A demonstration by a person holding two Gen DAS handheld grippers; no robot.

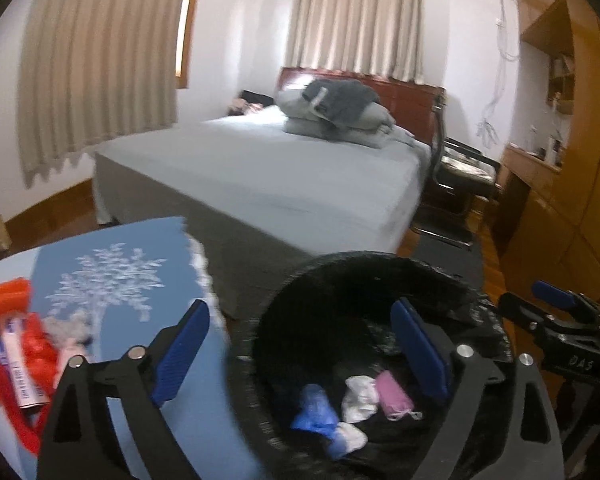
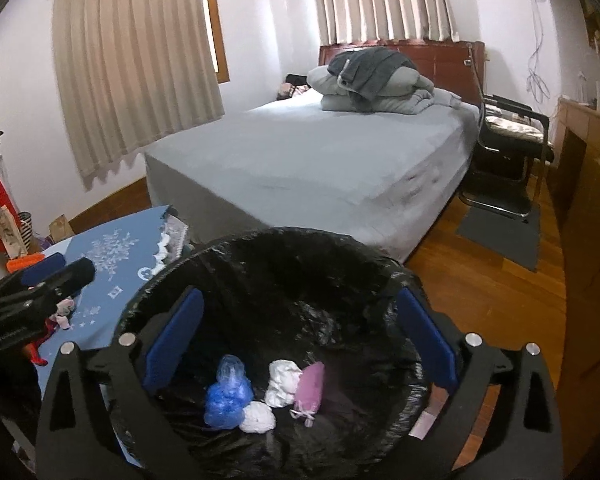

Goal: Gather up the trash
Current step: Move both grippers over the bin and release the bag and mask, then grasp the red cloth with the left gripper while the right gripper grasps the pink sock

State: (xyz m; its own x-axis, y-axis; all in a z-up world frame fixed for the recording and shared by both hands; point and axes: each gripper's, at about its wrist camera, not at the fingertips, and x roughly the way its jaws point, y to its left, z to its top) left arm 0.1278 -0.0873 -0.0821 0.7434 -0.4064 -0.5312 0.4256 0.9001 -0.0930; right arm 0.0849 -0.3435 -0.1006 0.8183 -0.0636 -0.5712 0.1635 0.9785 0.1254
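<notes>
A round bin (image 2: 284,264) lined with a black bag stands beside a table with a blue cloth (image 1: 148,248); it also shows in the left wrist view (image 1: 340,280). In the bin lie a blue wad (image 2: 226,398), white crumpled wads (image 2: 282,382) and a pink pouch (image 2: 310,390). My left gripper (image 1: 300,356) is open and empty, straddling the table edge and the bin rim. My right gripper (image 2: 300,342) is open and empty above the bin. On the table's left lie red wrappers (image 1: 32,356), a pink tube (image 1: 18,364) and an orange item (image 1: 4,300).
A bed (image 2: 320,160) with grey sheets and piled bedding stands behind the bin. A black chair (image 2: 508,136) and a dark mat (image 2: 500,232) are at the right on the wooden floor. Wooden cabinets line the right wall. Bags stand by the left wall.
</notes>
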